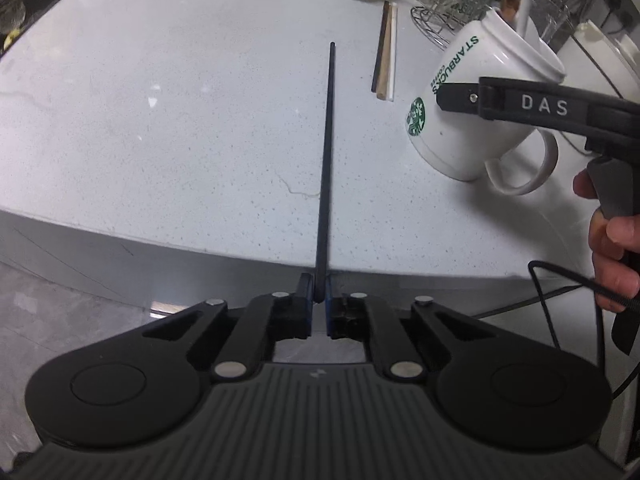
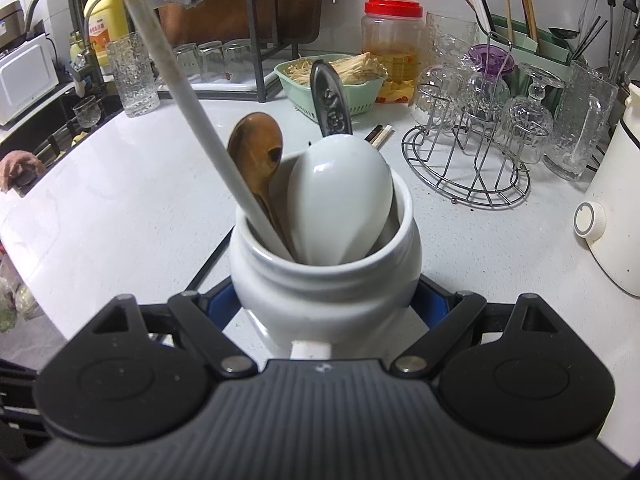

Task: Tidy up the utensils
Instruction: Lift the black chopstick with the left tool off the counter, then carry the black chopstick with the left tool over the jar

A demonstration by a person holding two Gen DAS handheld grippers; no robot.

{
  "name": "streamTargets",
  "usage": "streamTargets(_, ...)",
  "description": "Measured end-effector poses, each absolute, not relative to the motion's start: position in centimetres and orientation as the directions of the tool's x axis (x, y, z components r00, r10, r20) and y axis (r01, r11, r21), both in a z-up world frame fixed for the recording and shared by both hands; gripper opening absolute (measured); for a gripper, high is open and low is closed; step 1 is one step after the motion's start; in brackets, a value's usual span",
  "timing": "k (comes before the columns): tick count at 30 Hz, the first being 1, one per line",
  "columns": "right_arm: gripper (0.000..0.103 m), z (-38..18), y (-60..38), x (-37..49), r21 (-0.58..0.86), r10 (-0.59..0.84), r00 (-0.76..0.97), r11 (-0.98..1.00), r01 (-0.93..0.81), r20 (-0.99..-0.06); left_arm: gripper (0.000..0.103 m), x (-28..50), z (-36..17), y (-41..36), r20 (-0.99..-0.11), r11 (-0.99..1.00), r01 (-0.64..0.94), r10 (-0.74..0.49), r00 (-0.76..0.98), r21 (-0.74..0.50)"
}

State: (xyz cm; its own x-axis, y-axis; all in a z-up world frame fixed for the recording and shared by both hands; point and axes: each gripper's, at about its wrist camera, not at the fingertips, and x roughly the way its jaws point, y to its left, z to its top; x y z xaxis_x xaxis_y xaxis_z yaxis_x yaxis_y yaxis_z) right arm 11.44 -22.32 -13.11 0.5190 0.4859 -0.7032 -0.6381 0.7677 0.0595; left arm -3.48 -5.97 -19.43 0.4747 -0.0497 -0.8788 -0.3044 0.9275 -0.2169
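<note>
The left gripper (image 1: 319,302) has its blue-padded jaws pinched nearly together on the near end of a black chopstick (image 1: 326,168), which points away from it over the white speckled countertop (image 1: 180,120). To the right of that chopstick stands the white Starbucks mug (image 1: 460,120), tilted in the right gripper's (image 2: 326,304) hold; this gripper's jaws stand about half open, clamped against the mug's two sides. A hand (image 1: 612,248) grips its trigger handle. Inside the mug stand a white ceramic spoon (image 2: 340,196), a wooden spoon (image 2: 256,152), a long white utensil handle (image 2: 180,92) and a dark embossed metal handle (image 2: 330,100). Beyond the mug, three more chopsticks (image 1: 385,52) lie side by side on the countertop. Behind the mug sit a green basket (image 2: 332,88) and a wire rack of glasses (image 2: 480,148).
</note>
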Motion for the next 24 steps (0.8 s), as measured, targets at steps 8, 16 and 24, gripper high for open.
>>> streamTargets(8,0.091,-13.2,-22.4,11.3,0.070,0.484,0.534,0.783,-0.618,-0.693,0.006,-3.1,-15.3,-4.6,-0.871,0.940,-0.285,-0.027,0.490,-0.190)
streamTargets(16,0.091,-13.3,-22.0,11.1,0.070,0.467,0.561,0.806,-0.587,-0.683,0.006,-1.2,-8.6,-2.8,-0.850,0.969,-0.214,0.006,0.527,-0.126)
streamTargets(24,0.091,-13.5,-21.3,11.6,0.065,0.462,0.580,0.816,-0.574,-0.671,0.006,1.6,-3.5,-1.7,-0.832,0.992,-0.111,0.010,0.555,-0.062)
